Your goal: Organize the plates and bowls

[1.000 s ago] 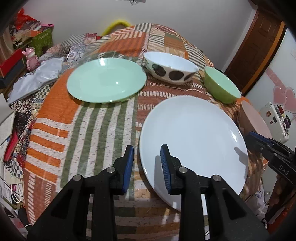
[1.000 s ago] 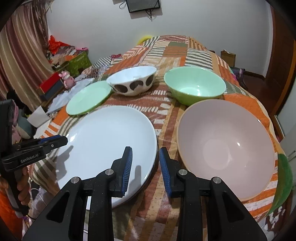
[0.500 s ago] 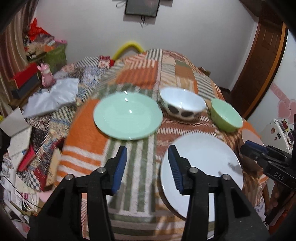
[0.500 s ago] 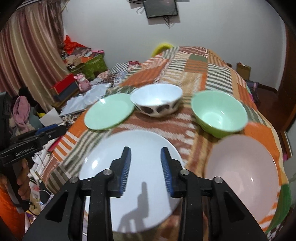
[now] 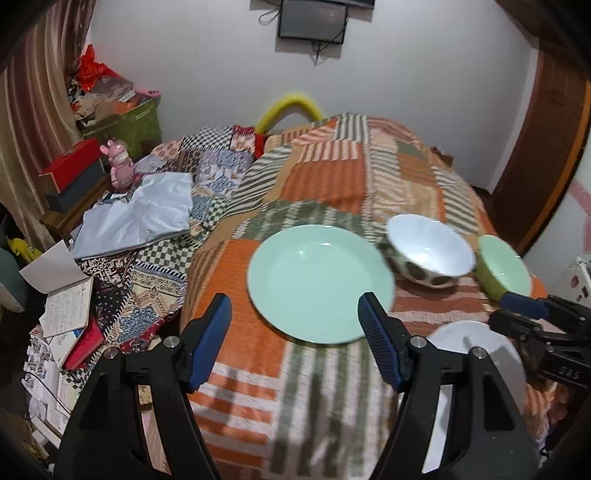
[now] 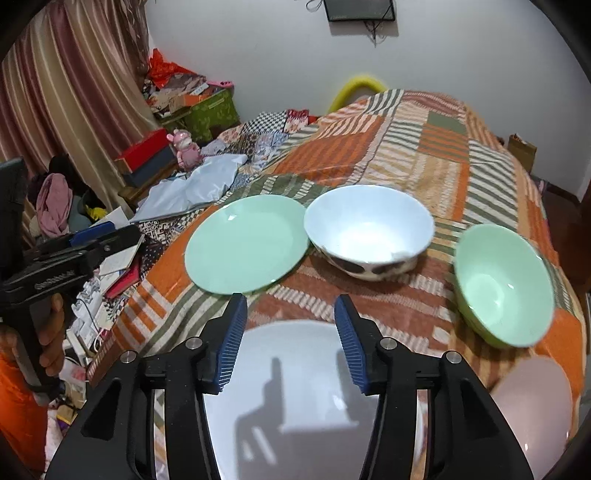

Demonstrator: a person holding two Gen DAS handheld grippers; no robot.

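Above the patchwork bedspread [image 5: 332, 177], both hand-held grippers tilt downward over the dishes. The left hand-held gripper [image 5: 293, 325] hangs over the near edge of the mint-green plate [image 5: 319, 288], its blue pads [image 5: 380, 350] spreading apart with nothing pinched between them. The right hand-held gripper [image 6: 290, 328] hovers over the white plate [image 6: 314, 398], jaws also opening and empty; its shadow falls on that plate. A hand [image 6: 50, 339] grips the left tool's handle at the left edge of the right wrist view.

Taking the mint-green plate as landmark: the spotted white bowl [image 6: 369, 232] sits just beside it on the right, the green bowl [image 6: 502, 284] farther right, well apart. The white plate lies nearer the camera than the mint-green plate, and the pink bowl [image 6: 532, 406] lies right of that, partly cut off.

Beyond the mint-green plate, left of the bed, lie crumpled pale fabric [image 5: 140, 210], scattered papers, a pink toy figure [image 5: 120, 170], a red box [image 5: 70, 168] and striped curtains [image 6: 66, 92]. A dark screen [image 5: 314, 18] hangs on the white wall.
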